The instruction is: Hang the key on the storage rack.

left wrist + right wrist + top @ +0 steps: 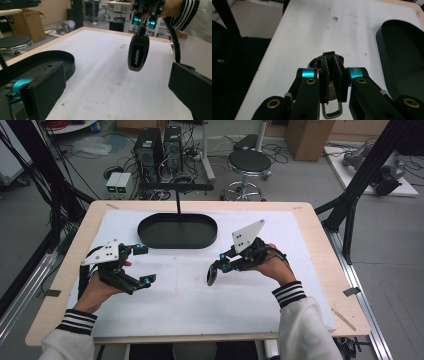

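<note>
The right tongs (223, 263) are pressed together on the top end of a black key fob (212, 274), which hangs downward from the jaws above the white mat (200, 305) that covers the bench (320, 250). In the left gripper view the fob (138, 52) hangs upright, clear of the mat (105, 82), with the lettering "HAVAL" reading along its face; the right tongs (143, 21) pinch it at the upper end, just below their blue collars. In the right gripper view the two black jaws stand nearly closed on the fob (329, 58), and a metal ring (332, 111) shows below the jaws, near the lower edge. The left tongs (142, 265) are spread wide and hold nothing; in the left gripper view their two black jaws rise at either side with the mat between them, and the fob hangs well ahead of them. The left tongs sit at the left part of the mat, well apart from the right tongs. A black oval tray (177, 231) lies at the far middle of the mat, beyond both tongs and apart from the fob; its rim (67, 62) shows just beside the left jaw in the left gripper view, and its wall (384, 50) shows at the right in the right gripper view. A black stand post (178, 200) rises behind the tray.
</note>
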